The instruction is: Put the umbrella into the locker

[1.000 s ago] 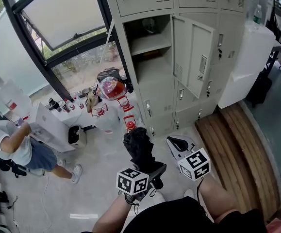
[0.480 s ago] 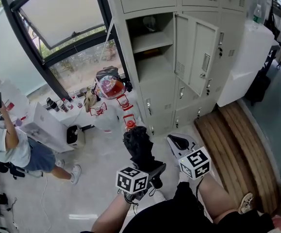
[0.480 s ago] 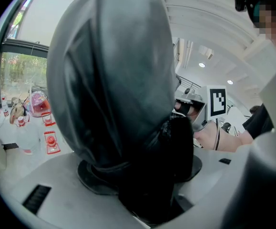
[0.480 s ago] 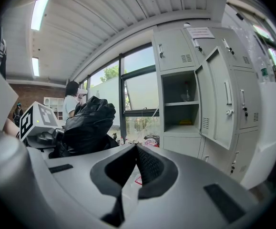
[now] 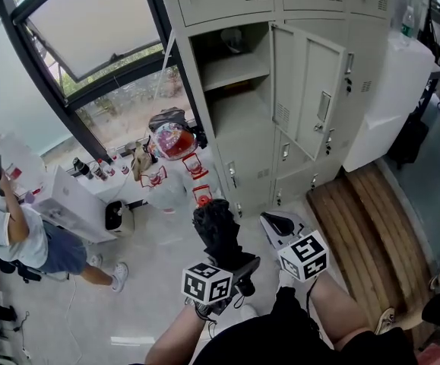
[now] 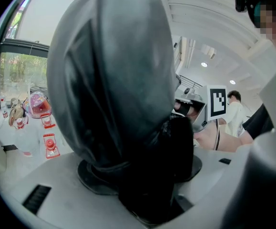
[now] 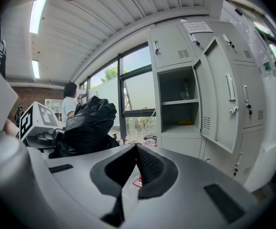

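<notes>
Umbrella (image 5: 218, 230): black, folded into a loose bundle of fabric; it stands up out of the left gripper (image 5: 237, 268), in the air in front of the person holding it.
Left gripper: jaws set wide and clamped on the lower end of the umbrella (image 6: 114, 94), whose fabric fills most of the left gripper view.
Right gripper (image 5: 275, 221): just beside the umbrella on its right, jaws fully together, nothing between them. The right gripper view shows the umbrella (image 7: 90, 123) off to its left and the pads meeting on empty air.
Floor items (image 5: 197, 181): red-and-white objects on the ground, between the grippers and the locker base.
Locker (image 5: 244, 149): grey bank, well apart from the umbrella.
Open compartment (image 5: 238, 90): 1 unit stands open, with 1 shelf (image 5: 237, 67) inside; the space under the shelf looks largely free.
Door (image 5: 308, 90): swung out to the right, clear of the opening.
Done: umbrella gripped and lifted; compartment open.
Left: carry the umbrella to the opening, set it inside, release the left gripper.
Progress: judged at about the midpoint, with placement not yet begun.
</notes>
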